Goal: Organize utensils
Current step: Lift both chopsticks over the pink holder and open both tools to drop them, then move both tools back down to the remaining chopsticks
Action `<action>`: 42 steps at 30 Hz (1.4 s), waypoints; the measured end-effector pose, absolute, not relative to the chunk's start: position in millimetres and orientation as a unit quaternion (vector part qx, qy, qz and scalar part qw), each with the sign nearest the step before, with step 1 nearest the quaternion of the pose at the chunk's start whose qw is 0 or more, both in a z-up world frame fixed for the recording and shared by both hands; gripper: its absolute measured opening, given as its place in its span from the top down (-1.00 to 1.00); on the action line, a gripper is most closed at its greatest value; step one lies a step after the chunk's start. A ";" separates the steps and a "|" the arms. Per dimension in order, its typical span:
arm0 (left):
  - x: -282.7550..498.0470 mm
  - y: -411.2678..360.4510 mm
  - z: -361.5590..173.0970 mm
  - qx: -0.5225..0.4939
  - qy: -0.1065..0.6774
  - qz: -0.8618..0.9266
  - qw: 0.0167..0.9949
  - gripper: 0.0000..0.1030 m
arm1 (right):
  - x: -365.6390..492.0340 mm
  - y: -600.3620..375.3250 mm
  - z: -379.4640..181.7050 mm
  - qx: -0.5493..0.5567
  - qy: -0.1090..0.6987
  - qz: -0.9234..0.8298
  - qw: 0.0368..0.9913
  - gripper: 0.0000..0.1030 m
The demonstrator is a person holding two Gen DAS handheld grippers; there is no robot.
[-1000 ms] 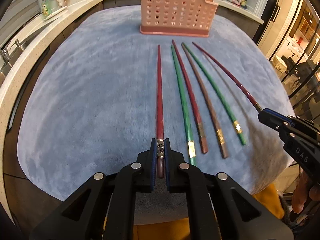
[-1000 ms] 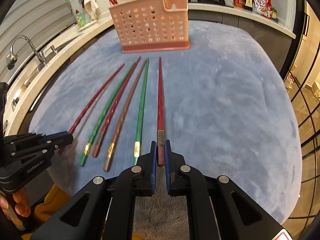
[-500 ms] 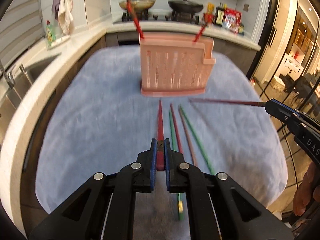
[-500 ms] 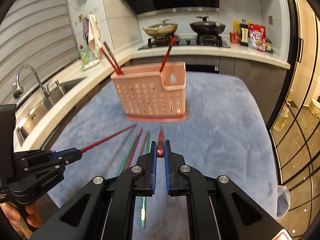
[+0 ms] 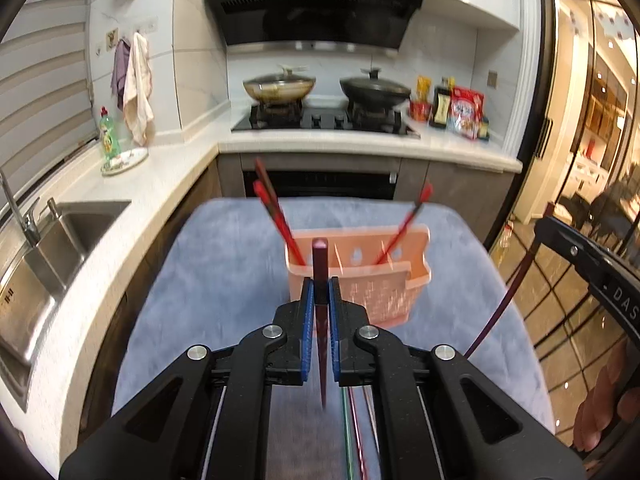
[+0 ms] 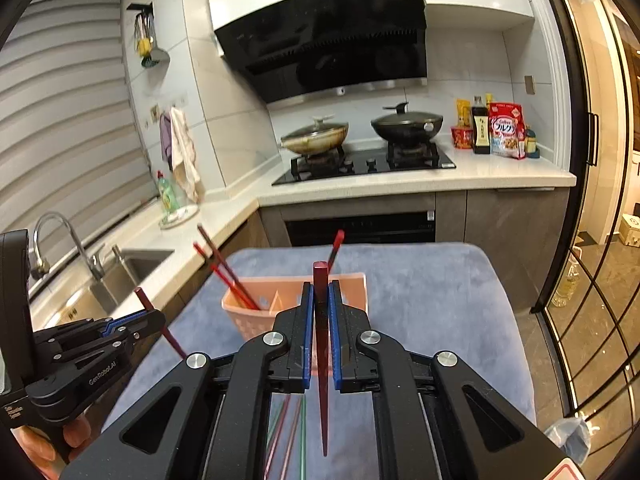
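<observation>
My left gripper (image 5: 320, 292) is shut on a dark red chopstick (image 5: 320, 256) that stands thick end up, its point hanging down. My right gripper (image 6: 320, 300) is shut on another red chopstick (image 6: 321, 280) held the same way. Both hover above the blue mat (image 5: 224, 280), short of the pink perforated basket (image 5: 380, 284), (image 6: 256, 316), where three red chopsticks (image 5: 276, 212) lean. Each gripper shows in the other's view with its stick: right gripper (image 5: 548, 228), left gripper (image 6: 154, 318). Several green and red chopsticks (image 6: 288, 432) lie on the mat below.
A steel sink (image 5: 60, 248) with a faucet sits in the counter to the left. Behind the mat a hob carries two lidded pans (image 6: 316, 140). A green soap bottle (image 5: 109, 136) and food packets (image 6: 506, 130) stand on the counter. Glass doors run along the right.
Both grippers have risen and tipped up, lifting their chopsticks off the mat. The sticks swung from lying flat to hanging point down. The basket now sits lower in both views.
</observation>
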State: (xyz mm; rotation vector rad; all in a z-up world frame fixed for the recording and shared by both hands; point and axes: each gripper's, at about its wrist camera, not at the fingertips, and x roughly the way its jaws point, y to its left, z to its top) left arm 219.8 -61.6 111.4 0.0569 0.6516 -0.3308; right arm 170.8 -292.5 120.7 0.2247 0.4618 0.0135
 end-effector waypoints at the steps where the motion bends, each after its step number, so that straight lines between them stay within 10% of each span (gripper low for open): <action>1: 223.6 -60.6 118.6 0.023 0.313 -0.162 0.936 0.87 | 173.5 -294.0 128.2 0.115 0.221 0.009 0.968 0.86; 16: 279.5 -58.3 212.2 -0.022 0.224 -0.155 0.962 0.87 | 233.6 -296.3 202.2 0.154 0.137 0.017 0.978 0.86; 42: 326.0 -73.6 139.1 -0.005 0.290 -0.127 0.949 0.81 | 281.2 -304.5 116.8 0.139 0.229 -0.013 0.963 0.74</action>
